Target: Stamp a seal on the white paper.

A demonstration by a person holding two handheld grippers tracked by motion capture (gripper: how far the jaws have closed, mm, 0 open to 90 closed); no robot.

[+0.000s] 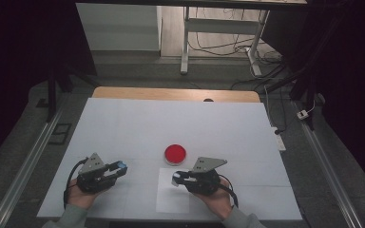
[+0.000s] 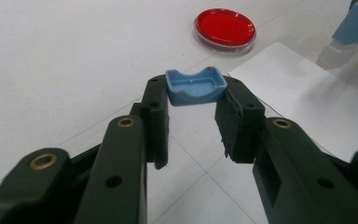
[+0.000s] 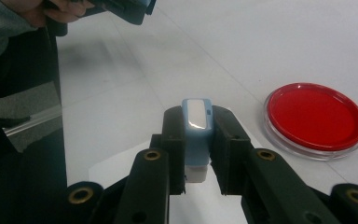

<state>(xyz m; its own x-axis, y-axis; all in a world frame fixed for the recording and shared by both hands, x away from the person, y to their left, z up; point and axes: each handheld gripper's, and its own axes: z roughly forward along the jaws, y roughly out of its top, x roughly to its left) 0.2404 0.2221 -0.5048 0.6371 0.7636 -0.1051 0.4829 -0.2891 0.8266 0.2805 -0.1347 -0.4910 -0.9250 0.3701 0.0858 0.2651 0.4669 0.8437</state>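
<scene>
left gripper: clamped on blue cap, held above table | right gripper: clamped on blue-white stamp, over white paper | progress: cap judged removed; inking at red ink pad and stamping judged outstanding

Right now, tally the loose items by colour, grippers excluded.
Blue: 2, the blue cap in the left gripper and the blue-and-white stamp in the right gripper
Red: 1, the red dish
White: 1, the paper sheet
Total: 4
</scene>
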